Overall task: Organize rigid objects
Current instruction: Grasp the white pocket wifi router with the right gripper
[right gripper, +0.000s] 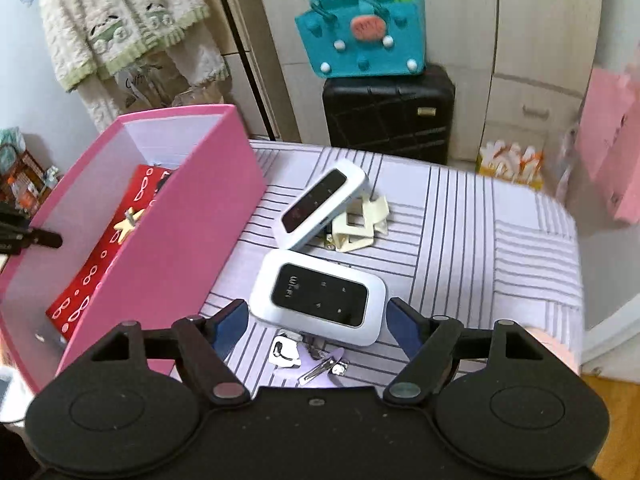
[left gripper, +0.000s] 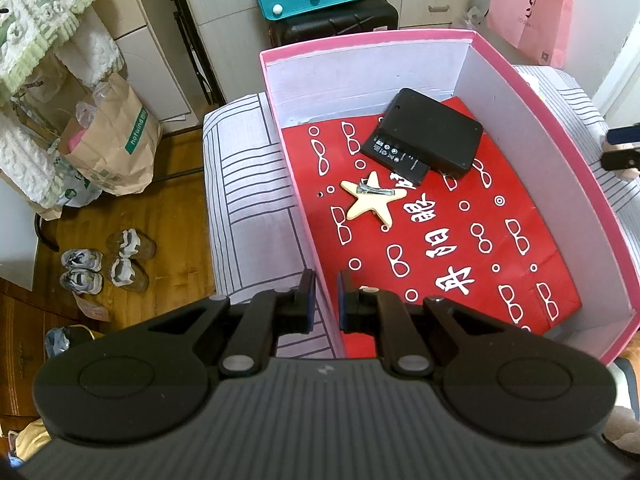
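A pink box [left gripper: 560,152] lined with red patterned paper stands on the striped bed. In it lie a black flat device [left gripper: 430,132] and a cream star hair clip [left gripper: 374,200]. My left gripper [left gripper: 325,296] is shut on the box's near left wall, one finger inside and one outside. My right gripper [right gripper: 316,322] stands open just above a white Wi-Fi device [right gripper: 318,298], whose near end lies between the fingers without touching the pads. A second white device [right gripper: 320,204] leans on cream clips [right gripper: 366,224]. A lilac hair clip [right gripper: 324,366] lies under the right gripper.
The striped bedcover [right gripper: 480,240] extends to the right of the devices. Behind the bed stands a black suitcase [right gripper: 388,112] with a teal felt bag [right gripper: 360,40] on it. A pink paper bag [left gripper: 532,12] hangs at the right. Shoes [left gripper: 104,264] and a brown paper bag [left gripper: 116,148] sit on the floor at the left.
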`<state>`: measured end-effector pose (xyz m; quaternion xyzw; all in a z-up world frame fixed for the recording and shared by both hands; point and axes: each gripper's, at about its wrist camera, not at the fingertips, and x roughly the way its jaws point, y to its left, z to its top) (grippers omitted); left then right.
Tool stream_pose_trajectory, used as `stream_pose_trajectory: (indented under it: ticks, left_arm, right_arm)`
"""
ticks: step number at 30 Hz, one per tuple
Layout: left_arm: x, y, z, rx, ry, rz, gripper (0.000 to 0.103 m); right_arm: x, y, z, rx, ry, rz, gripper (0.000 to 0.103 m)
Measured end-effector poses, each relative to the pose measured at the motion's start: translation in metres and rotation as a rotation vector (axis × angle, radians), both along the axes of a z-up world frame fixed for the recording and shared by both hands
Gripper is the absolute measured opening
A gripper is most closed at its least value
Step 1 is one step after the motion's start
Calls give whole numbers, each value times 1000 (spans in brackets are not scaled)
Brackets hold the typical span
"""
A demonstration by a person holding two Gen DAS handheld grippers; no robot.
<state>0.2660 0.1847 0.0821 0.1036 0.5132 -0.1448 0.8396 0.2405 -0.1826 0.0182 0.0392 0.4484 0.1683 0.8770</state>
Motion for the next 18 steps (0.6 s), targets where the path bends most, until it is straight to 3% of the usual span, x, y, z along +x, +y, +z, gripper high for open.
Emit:
stream_pose_trajectory:
  ticks: [3,8,18]
  left_arm:
    - [0,0,0,-1,-1,4,10]
    - [0,-5,-2,21,-1,24,10]
    - [-4,-4,-7,23,19,37,10]
  right_arm:
    - [15,-7,-12,40,7,18,80]
    - [34,-5,-21,28,-92,68,80]
    - [55,-7,-43,148,-24,150,80]
